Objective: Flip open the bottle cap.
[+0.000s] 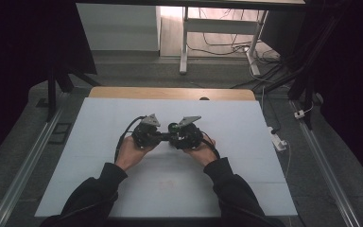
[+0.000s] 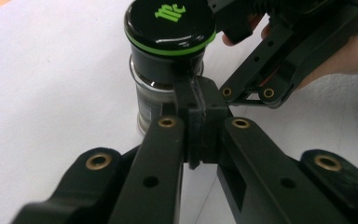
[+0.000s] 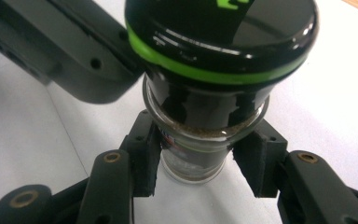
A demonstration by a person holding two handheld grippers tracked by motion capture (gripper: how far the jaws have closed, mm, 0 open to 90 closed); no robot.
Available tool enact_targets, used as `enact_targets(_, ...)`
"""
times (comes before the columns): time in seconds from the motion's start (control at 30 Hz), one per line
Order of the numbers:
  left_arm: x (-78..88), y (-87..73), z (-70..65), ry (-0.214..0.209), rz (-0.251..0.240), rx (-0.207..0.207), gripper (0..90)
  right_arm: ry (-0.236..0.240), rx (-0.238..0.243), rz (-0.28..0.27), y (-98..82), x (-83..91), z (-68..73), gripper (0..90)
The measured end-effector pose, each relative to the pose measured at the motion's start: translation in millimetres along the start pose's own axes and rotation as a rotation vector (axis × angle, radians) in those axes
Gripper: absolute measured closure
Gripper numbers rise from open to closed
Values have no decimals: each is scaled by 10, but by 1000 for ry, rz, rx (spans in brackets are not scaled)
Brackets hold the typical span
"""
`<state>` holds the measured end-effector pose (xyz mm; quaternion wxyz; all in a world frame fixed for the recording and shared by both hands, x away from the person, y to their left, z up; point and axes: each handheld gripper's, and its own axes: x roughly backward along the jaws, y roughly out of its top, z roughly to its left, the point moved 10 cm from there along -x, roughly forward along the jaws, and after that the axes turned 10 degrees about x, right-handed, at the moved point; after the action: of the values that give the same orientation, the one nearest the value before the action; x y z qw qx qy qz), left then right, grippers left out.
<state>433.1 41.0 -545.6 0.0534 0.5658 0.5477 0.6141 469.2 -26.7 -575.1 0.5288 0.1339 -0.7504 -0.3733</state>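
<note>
Mid-bench, your right gripper clamps the glass body of the spice jar, standing upright; your left gripper, jaws together, meets the black, green-ringed cap, not yet off. White bench, grey floor, cables beyond.

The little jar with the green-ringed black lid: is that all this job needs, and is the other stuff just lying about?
In the job:
- jar, glass body clamped in the right claw
- its black lid
- left claw, shut, tips at the lid's underside

Just there:
- white table
- white power strip on the floor
- cables beyond
</note>
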Motion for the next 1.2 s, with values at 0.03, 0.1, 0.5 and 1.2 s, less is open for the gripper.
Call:
enact_targets(0.03,-1,1,-2,1,0,0,885,0,0,0,0,0,0,527)
enact_targets(0.1,9,8,-7,-3,0,1,885,0,0,0,0,-1,1,527)
enact_targets(0.5,81,82,-66,-16,-17,13,885,1,0,-1,0,-1,0,527)
enact_targets(1.2,93,106,-79,-8,-11,31,886,0,-2,1,3,-3,-3,528)
